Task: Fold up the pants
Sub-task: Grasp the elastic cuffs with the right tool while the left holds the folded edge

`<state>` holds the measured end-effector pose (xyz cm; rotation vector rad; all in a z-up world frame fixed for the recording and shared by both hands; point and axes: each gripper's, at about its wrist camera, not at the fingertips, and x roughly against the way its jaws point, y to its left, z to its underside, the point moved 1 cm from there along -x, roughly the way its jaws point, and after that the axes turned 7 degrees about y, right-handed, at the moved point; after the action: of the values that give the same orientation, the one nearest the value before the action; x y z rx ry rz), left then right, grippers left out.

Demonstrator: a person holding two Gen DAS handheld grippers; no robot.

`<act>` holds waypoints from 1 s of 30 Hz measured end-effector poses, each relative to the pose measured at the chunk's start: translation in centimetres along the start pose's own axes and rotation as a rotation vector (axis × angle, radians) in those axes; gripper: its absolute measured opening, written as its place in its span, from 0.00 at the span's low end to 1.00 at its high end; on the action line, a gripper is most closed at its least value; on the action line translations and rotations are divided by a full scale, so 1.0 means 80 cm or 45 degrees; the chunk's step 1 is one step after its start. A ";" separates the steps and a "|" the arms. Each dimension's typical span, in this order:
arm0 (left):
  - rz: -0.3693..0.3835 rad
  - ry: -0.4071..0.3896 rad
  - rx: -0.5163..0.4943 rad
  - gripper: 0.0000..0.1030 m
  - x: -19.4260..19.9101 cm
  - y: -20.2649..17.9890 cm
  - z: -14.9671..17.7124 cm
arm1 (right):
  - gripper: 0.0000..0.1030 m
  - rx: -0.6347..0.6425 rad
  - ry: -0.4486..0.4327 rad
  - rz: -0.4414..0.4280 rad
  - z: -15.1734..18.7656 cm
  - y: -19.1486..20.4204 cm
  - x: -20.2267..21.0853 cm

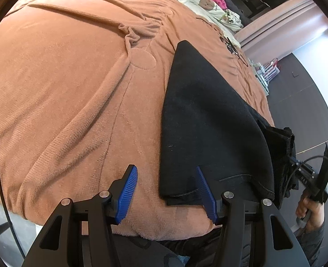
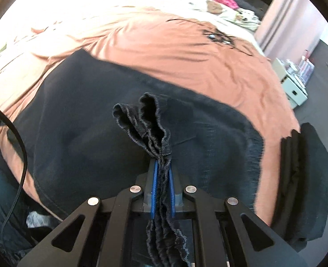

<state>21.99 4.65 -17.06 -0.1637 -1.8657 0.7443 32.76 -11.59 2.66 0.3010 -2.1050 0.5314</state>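
Right gripper (image 2: 162,166) pinches the pants' (image 2: 97,122) bunched waistband, left gripper (image 1: 166,178) gapes empty; thick gathers may slip free when lifted.

Orange-blanketed bed (image 1: 63,89), dark floor (image 1: 308,93)

The right gripper (image 2: 162,166) has its jaws clamped on the gathered waistband of dark pants (image 2: 79,133) lying on the orange bed (image 2: 164,44).

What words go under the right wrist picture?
Right tongs shut on the bunched waistband of black pants lying on an orange blanket.
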 end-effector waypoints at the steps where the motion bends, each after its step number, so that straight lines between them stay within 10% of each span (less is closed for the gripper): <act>1: -0.003 0.001 0.000 0.55 0.000 0.000 0.000 | 0.06 -0.021 -0.005 0.000 -0.001 -0.011 0.001; 12: -0.053 -0.025 -0.003 0.55 0.008 -0.009 -0.007 | 0.05 -0.277 -0.042 -0.131 0.008 -0.111 -0.019; 26: -0.080 -0.002 -0.003 0.55 -0.006 -0.017 -0.016 | 0.07 -0.649 -0.033 -0.578 0.033 -0.236 -0.115; 30: -0.084 0.000 -0.002 0.55 -0.009 -0.017 -0.019 | 0.24 -0.662 -0.042 -0.667 0.037 -0.244 -0.125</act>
<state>23.91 3.88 -16.52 -0.1031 -1.8629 0.6974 44.06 -30.05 -2.13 0.5321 -2.0019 -0.3268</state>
